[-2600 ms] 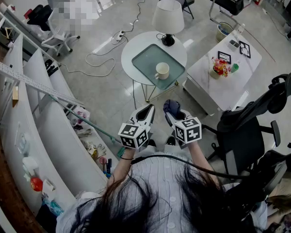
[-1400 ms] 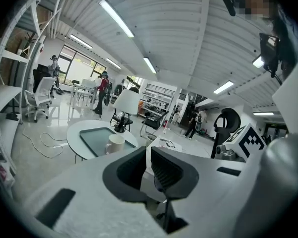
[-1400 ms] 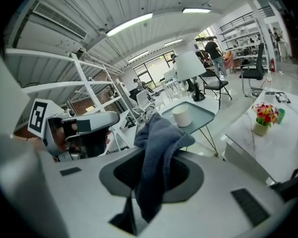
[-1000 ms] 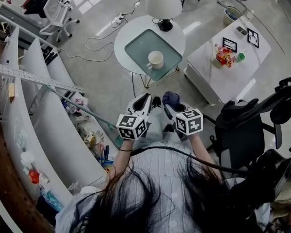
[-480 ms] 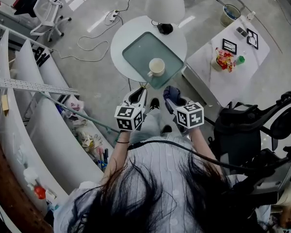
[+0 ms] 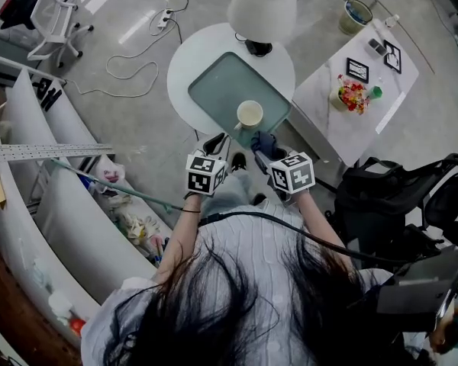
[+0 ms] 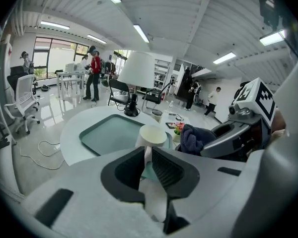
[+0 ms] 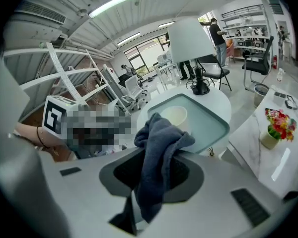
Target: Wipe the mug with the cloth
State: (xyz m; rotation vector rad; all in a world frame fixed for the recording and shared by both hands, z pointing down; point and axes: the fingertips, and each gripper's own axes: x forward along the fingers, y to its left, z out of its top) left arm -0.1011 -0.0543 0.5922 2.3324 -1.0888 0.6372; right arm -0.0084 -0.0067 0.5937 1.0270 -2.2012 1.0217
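Mug (image 6: 249, 113), where is it now?

**A:** Biggest first. The table (image 6: 185, 61) has come right up to the grippers; 2.6 s ago it sat well ahead across open floor, so the person has walked in. The tray (image 6: 214, 90) lies on it, and the mug stands upright on the tray toward its near corner. The lamp (image 6: 262, 6) is at the far side.

**Q:** Grippers?

**A:** The left gripper (image 6: 214, 144) is at the table's near edge, near the mug. In its own view the jaws are pressed almost together with only a slit, nothing in it, and the mug is dead ahead beyond the tips. The right gripper (image 6: 264, 145) is just beside it, still pinching the cloth (image 8: 158, 148) as before. The bunched end of the cloth pokes past the tips, with the mug close behind.

**Q:** Any contact?

**A:** None visible; both grippers and the cloth are apart from the mug.

**Q:** What does that mean for the task?

**A:** The approach looks about finished and wiping has not started. My guess is the left has to open to steady the mug, then the right brings the cloth onto it.
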